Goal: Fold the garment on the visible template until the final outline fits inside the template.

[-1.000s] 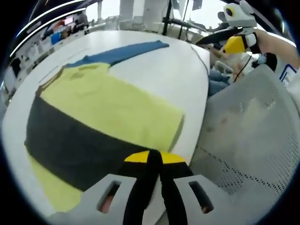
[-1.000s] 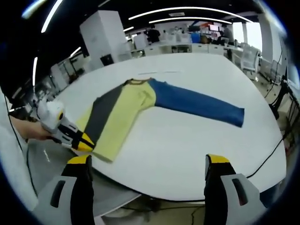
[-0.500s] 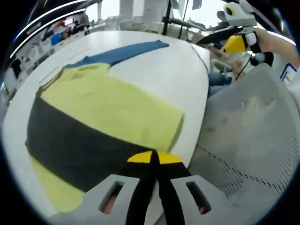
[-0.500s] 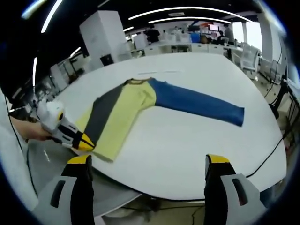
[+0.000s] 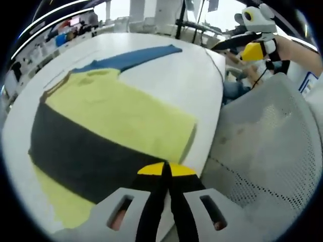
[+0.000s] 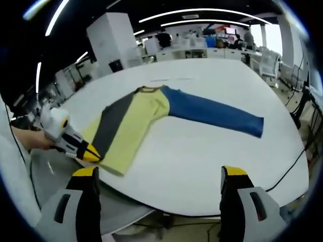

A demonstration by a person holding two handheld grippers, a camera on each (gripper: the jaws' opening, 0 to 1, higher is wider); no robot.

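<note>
Nothing moved much since earlier. Left tool (image 5: 167, 170) pinched together at shirt (image 6: 128, 121) hem, near tabletop (image 6: 202, 151) edge. Right tool (image 6: 157, 176) apart, off tabletop edge.

Lighting: bright, even, from long ceiling strip lights (image 6: 202, 10) curved by the lens. Tabletop (image 6: 202, 146): pale, mild glare, soft shadows. Windows (image 5: 222, 12): blown out white. Distortion: strong fisheye bending at the edges. Focus: left tool (image 5: 165, 171) close and soft; background furniture hazy, slightly smeared.
</note>
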